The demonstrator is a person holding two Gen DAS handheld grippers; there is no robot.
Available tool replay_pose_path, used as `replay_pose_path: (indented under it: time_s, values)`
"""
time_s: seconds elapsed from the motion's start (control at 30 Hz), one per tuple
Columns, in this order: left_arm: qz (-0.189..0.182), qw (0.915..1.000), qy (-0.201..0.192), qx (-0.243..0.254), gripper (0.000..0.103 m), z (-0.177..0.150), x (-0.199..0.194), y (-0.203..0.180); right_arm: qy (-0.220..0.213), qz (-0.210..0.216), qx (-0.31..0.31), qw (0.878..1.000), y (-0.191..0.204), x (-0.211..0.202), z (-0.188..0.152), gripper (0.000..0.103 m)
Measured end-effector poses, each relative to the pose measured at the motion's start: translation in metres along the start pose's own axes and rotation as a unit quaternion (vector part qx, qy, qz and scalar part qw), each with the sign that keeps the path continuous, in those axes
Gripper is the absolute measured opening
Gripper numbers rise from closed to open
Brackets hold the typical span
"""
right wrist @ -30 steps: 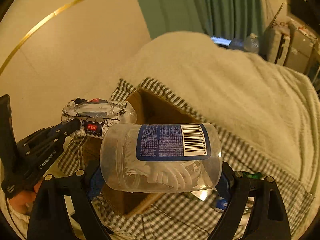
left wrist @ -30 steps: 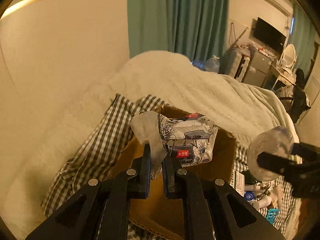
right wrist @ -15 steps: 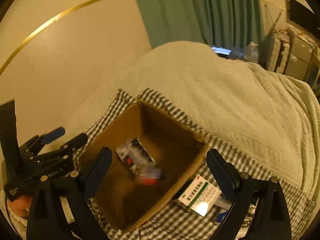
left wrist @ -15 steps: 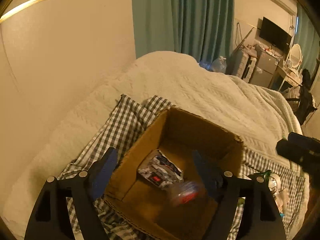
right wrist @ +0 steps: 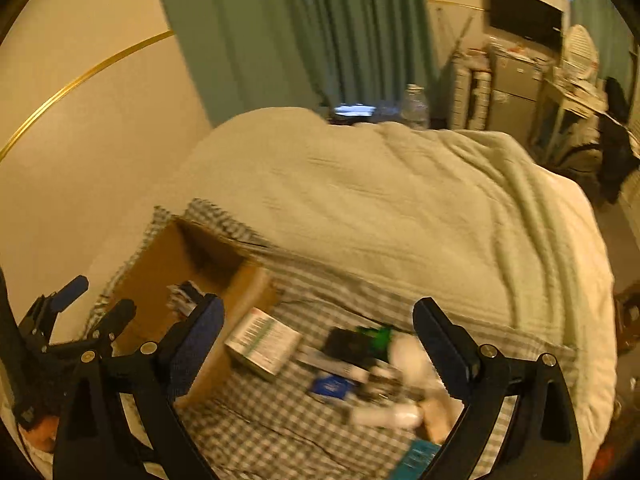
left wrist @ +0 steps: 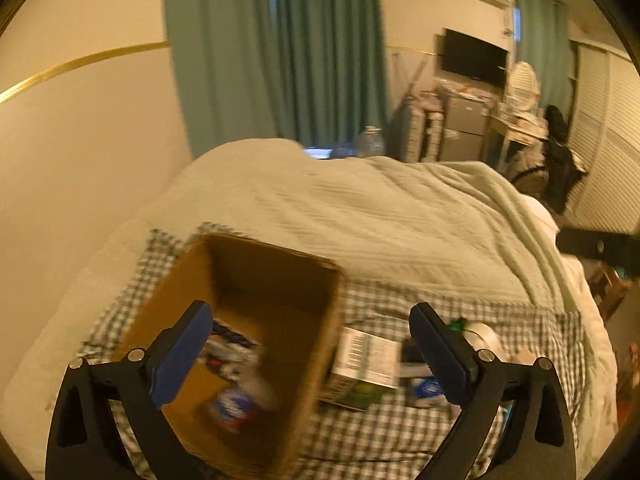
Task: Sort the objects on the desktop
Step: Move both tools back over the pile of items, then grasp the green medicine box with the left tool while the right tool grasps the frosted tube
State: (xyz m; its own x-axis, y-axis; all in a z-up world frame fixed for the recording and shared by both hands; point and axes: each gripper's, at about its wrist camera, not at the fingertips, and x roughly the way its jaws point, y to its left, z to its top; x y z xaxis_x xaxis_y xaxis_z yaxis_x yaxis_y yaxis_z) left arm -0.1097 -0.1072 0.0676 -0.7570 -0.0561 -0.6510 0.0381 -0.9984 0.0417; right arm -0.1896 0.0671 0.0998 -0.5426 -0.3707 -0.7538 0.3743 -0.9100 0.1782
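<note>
An open cardboard box (left wrist: 256, 280) stands on a checked cloth (left wrist: 360, 432) on a bed; it also shows in the right wrist view (right wrist: 160, 276). Inside lie the tissue pack (left wrist: 228, 348) and the clear jar with a blue label (left wrist: 234, 408), both blurred. My left gripper (left wrist: 310, 344) is open and empty above the box's right side. My right gripper (right wrist: 316, 340) is open and empty above loose items right of the box: a white-green carton (right wrist: 262, 340), a black item (right wrist: 350, 344), a blue packet (right wrist: 332, 386) and white tubes (right wrist: 388, 414).
A pale quilt (left wrist: 380, 216) covers the bed behind the cloth. A wall runs along the left, green curtains (left wrist: 280, 60) behind. The left gripper shows in the right wrist view (right wrist: 88, 300) at the far left. Furniture stands far right.
Both grippers opened and dropped the tissue pack and the jar into the box. Both have since swung right, towards the loose items on the cloth.
</note>
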Motion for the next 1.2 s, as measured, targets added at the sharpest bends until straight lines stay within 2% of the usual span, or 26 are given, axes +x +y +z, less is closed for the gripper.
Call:
replay_pose_path:
  time_s: [0.1, 0.23, 0.37, 0.43, 0.53, 0.63, 0.87, 0.97, 1.03, 1.1, 1.2]
  values:
    - [0.003, 0.9987, 0.013, 0.049, 0.102, -0.019, 0.009, -0.039, 0.004, -0.016, 0.012, 1.0, -0.03, -0.014, -0.014, 0.096]
    - [0.008, 0.997, 0.036, 0.069, 0.102, -0.037, 0.02, -0.065, 0.02, -0.035, 0.031, 0.999, -0.066, -0.019, -0.035, 0.096]
    - [0.017, 0.9973, 0.044, 0.056, 0.103, -0.054, 0.031, -0.078, 0.065, -0.036, 0.059, 0.996, -0.092, -0.007, -0.067, 0.096]
    - [0.015, 0.997, 0.069, 0.031, 0.103, -0.062, 0.044, -0.079, 0.093, -0.04, 0.042, 0.994, -0.097, 0.005, -0.079, 0.096]
    - [0.023, 0.9955, 0.092, 0.006, 0.103, -0.077, 0.061, -0.078, 0.108, -0.064, 0.007, 0.992, -0.098, 0.013, -0.092, 0.096]
    - [0.031, 0.9929, 0.114, -0.011, 0.103, -0.09, 0.078, -0.078, 0.116, -0.064, -0.015, 0.991, -0.104, 0.018, -0.095, 0.096]
    - [0.036, 0.992, 0.118, -0.028, 0.103, -0.117, 0.105, -0.075, 0.171, -0.041, -0.004, 0.984, -0.126, 0.062, -0.103, 0.096]
    - [0.037, 0.9918, 0.117, -0.036, 0.103, -0.122, 0.117, -0.069, 0.2, -0.038, -0.024, 0.979, -0.126, 0.085, -0.111, 0.095]
    - [0.043, 0.9922, 0.114, -0.024, 0.103, -0.124, 0.125, -0.068, 0.224, -0.041, -0.038, 0.973, -0.13, 0.1, -0.121, 0.087]
    - [0.05, 0.9933, 0.104, 0.004, 0.103, -0.126, 0.131, -0.069, 0.254, -0.049, -0.017, 0.966, -0.141, 0.117, -0.133, 0.073]
    - [0.054, 0.9933, 0.094, 0.039, 0.103, -0.128, 0.142, -0.07, 0.28, -0.061, -0.012, 0.958, -0.156, 0.131, -0.146, 0.072]
